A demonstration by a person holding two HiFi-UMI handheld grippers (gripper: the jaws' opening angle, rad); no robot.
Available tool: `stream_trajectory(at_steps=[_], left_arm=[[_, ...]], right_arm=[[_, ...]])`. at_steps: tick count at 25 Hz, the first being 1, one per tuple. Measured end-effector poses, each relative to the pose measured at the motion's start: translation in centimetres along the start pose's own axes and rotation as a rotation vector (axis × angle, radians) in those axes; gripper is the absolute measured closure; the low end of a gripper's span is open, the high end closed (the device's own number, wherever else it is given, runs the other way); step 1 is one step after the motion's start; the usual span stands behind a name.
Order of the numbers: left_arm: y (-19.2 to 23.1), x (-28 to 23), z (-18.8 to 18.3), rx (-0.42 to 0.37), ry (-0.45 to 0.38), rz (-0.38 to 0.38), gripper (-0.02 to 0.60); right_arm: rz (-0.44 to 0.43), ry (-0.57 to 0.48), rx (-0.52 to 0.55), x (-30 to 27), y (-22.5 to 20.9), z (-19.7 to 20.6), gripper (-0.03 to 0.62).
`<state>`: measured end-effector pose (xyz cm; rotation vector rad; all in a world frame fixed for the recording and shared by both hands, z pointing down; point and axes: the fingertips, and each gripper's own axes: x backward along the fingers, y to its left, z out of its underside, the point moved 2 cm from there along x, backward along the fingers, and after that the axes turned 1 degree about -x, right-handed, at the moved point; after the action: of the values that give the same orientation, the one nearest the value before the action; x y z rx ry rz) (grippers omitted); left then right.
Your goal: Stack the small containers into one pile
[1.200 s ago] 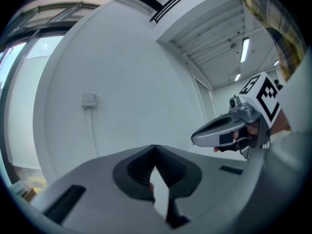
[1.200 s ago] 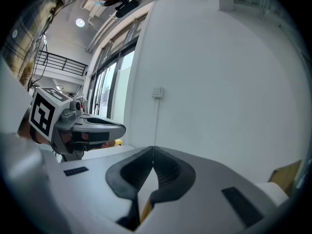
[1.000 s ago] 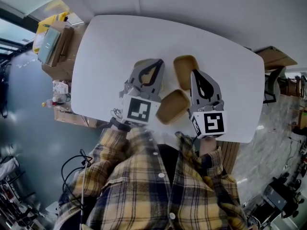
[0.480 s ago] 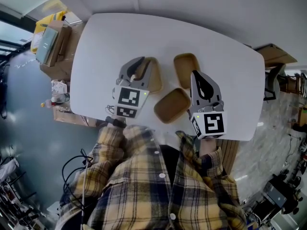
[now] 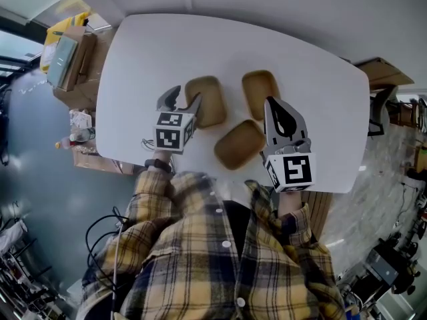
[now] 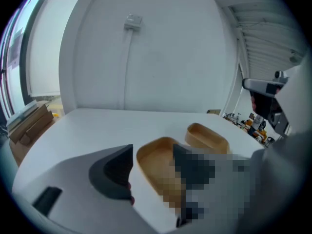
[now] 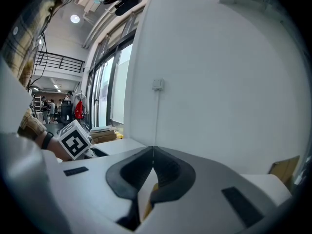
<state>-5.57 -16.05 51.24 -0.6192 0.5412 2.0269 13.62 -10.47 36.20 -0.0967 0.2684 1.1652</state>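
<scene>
Three shallow tan containers lie apart on the white table [image 5: 147, 52]: one at left [image 5: 207, 102], one further right [image 5: 260, 93] and a nearer one [image 5: 239, 144]. My left gripper [image 5: 183, 100] sits at the left container's near-left edge, its jaws opening. In the left gripper view that container [image 6: 158, 167] lies between the spread jaws of the left gripper [image 6: 152, 152], untouched by the pads, with the second container [image 6: 207, 136] behind it. My right gripper [image 5: 275, 109] hovers between the two right-hand containers, shut on nothing; in the right gripper view its jaws [image 7: 152, 150] meet.
Cardboard boxes [image 5: 70, 52] stand on the floor off the table's left side, another box [image 5: 383, 79] at the right. The table's near edge runs just in front of the person's plaid sleeves [image 5: 200, 245]. A white wall rises behind the table.
My left gripper has drawn back toward the left and near side, off the left container, and its jaws have spread. The container stays where it lay. My right gripper has not moved.
</scene>
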Motion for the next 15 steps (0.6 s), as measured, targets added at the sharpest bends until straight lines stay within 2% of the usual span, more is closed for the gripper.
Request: stream_trajectory(at_steps=[4,8,15], left_arm=[[0.7,-0.7,2.2,0.078,0.082,-0.017,0.348],[1.2,-1.2,3.7,0.124,0.144,-0.029,0.348],[0.4,-1.6,5.7,0.187,0.258,0.031,0.358]], right_arm=[[-0.002,0.013,0.000,-0.1,-0.1,0.3,0.579],[0.005,0.028,-0.005,-0.1,-0.1,0.8,0.579],[-0.002,0.026,-0.011,-0.1,-0.1,0.9,0.579]])
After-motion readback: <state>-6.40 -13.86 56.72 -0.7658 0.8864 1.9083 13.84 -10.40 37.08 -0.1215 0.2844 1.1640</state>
